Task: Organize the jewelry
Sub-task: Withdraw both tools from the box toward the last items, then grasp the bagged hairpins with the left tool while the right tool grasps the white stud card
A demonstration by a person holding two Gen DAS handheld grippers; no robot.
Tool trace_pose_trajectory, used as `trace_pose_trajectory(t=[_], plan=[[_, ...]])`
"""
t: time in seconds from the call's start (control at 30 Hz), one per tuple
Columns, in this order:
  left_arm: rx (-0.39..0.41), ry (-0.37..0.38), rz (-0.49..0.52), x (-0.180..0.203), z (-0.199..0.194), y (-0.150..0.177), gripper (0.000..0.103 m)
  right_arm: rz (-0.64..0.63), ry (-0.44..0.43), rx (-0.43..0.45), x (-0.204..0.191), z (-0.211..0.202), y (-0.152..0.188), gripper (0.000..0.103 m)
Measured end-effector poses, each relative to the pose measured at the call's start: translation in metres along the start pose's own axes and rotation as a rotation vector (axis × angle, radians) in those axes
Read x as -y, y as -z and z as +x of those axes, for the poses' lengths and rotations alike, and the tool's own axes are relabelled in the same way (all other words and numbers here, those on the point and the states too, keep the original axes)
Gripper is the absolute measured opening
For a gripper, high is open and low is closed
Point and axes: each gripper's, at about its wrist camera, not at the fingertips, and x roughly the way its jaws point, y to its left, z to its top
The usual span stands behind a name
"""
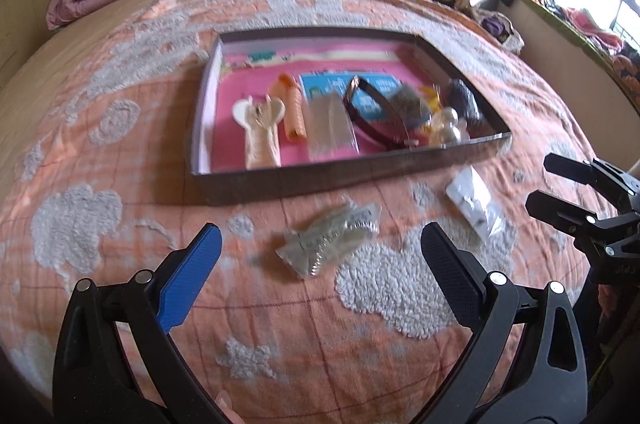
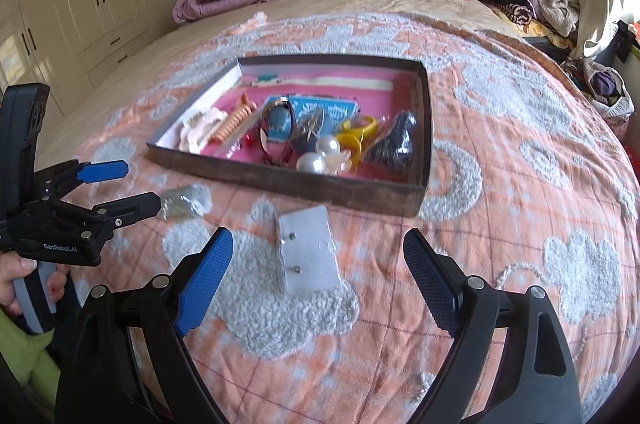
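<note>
Now two wide-open grippers hover over an orange-and-white fleece bedspread (image 1: 120,160), nothing between either pair of fingers.
Left gripper (image 1: 320,256) hangs above one crinkled clear packet (image 1: 330,242), right gripper (image 2: 318,264) above one white earring card (image 2: 310,252); both lie just before one shallow dark cardboard tray (image 2: 280,180) of trinkets.

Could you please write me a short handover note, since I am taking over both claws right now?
Left claw: open, empty, over the clear packet on the bedspread.
Right claw: open, empty, over the white earring card.
Done: hair clips, pearls and bangle lie in the shallow box.
Left: packet and card remain outside, in front of the box; probably lift each in.
</note>
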Motion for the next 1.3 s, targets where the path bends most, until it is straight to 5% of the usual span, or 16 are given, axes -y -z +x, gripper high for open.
trace_pose_trajectory(t=[0.37,0.63,0.73,0.8,0.87,1.0,1.3], plan=[[-0.076,0.010,0.020,0.001,0.035,0.009,0.093,-0.040,0.022,-0.075,0.000,0.038,0.014,0.086],[-0.078,-0.004,0.026,0.001,0.048,0.008,0.093,-0.091,0.067,-0.083,-0.005,0.065,0.018,0.074],[-0.074,-0.004,0.022,0.002,0.051,0.007,0.093,-0.153,0.086,-0.074,-0.015,0.071,0.020,0.063],[-0.067,-0.009,0.019,0.001,0.053,0.006,0.093,-0.183,0.072,-0.057,-0.020,0.070,0.021,0.042],[-0.061,-0.024,0.024,0.001,0.056,0.006,0.087,-0.191,0.068,-0.055,-0.024,0.069,0.021,0.039],[-0.043,-0.023,0.018,0.000,0.052,0.003,0.055,-0.138,0.018,-0.046,-0.019,0.059,0.021,0.038],[-0.020,0.022,-0.010,-0.001,0.027,0.006,0.049,-0.082,-0.030,0.015,-0.017,0.019,0.013,0.037]])
